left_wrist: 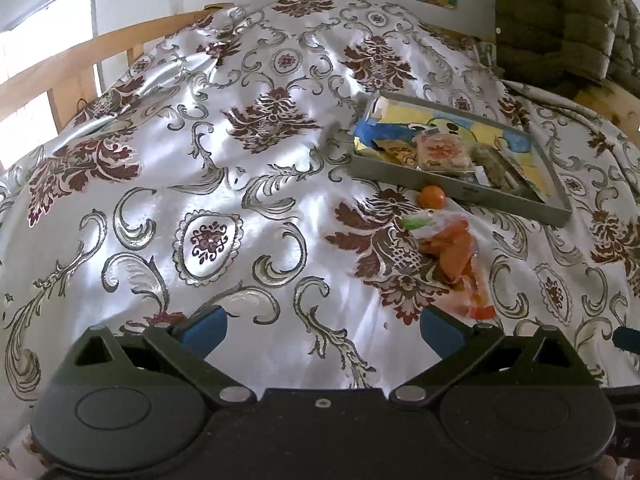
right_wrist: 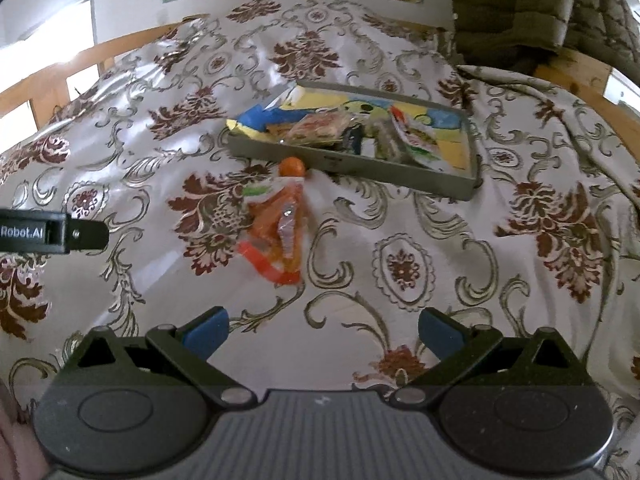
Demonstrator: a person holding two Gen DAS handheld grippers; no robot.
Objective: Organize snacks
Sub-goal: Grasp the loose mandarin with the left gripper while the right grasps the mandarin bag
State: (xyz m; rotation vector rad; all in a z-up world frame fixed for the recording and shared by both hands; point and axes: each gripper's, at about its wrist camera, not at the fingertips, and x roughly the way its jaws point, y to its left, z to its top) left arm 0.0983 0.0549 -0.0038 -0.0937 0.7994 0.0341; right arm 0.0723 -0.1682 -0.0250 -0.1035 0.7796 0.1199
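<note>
A grey tray (left_wrist: pixel 516 199) (right_wrist: pixel 392 170) with a cartoon picture inside rests on the patterned cloth and holds several snack packets (left_wrist: pixel 442 152) (right_wrist: pixel 320 128). Just in front of its near wall lie a small orange ball (left_wrist: pixel 430 197) (right_wrist: pixel 292 167) and a clear bag of orange snacks (left_wrist: pixel 452 254) (right_wrist: pixel 278 226). My left gripper (left_wrist: pixel 323 330) hovers open over the cloth, below and left of the bag. My right gripper (right_wrist: pixel 323 330) is open too, nearer than the bag and a little to its right. Neither holds anything.
A white satin cloth (left_wrist: pixel 240 200) with dark red and grey ornaments covers the surface. A wooden rail (left_wrist: pixel 80 60) runs along the far left, and an olive quilted jacket (left_wrist: pixel 560 12) hangs at the far right. Part of the left gripper's body (right_wrist: pixel 52 232) shows at the right wrist view's left edge.
</note>
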